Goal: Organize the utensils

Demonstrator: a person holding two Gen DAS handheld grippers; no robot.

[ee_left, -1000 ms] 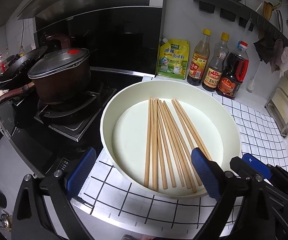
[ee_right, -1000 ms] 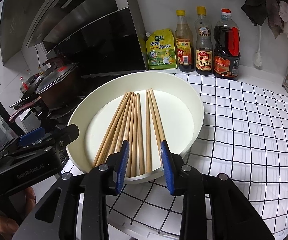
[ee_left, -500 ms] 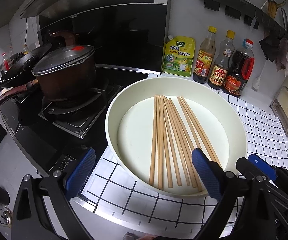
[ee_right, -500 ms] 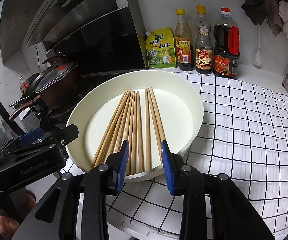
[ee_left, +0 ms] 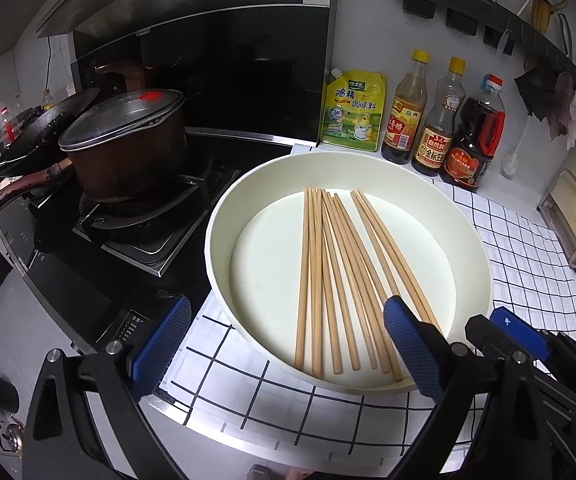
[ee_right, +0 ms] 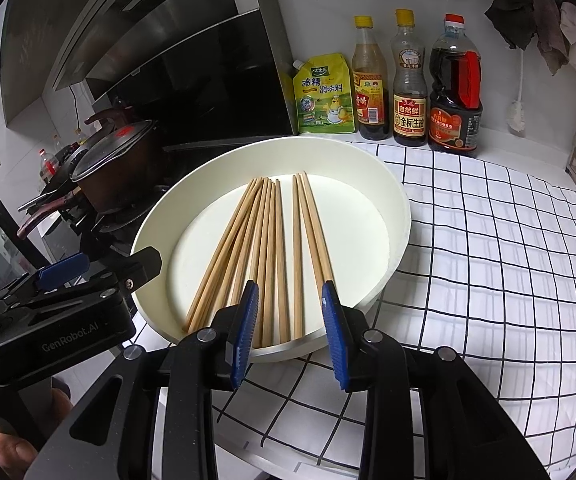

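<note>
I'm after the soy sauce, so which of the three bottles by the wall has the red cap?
The bottle farthest right, the widest one, with dark liquid and a red handle. The other two bottles have yellow caps.

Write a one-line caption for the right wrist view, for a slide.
Right gripper, open, hovers at the near rim of a white round tray holding loose wooden chopsticks.

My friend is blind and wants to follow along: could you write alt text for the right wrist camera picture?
A bundle of wooden chopsticks lies in a round white tray on a black-and-white checked cloth, with the open right gripper poised empty over their near ends. The left gripper sits at the tray's left edge; sauce bottles stand behind.
</note>
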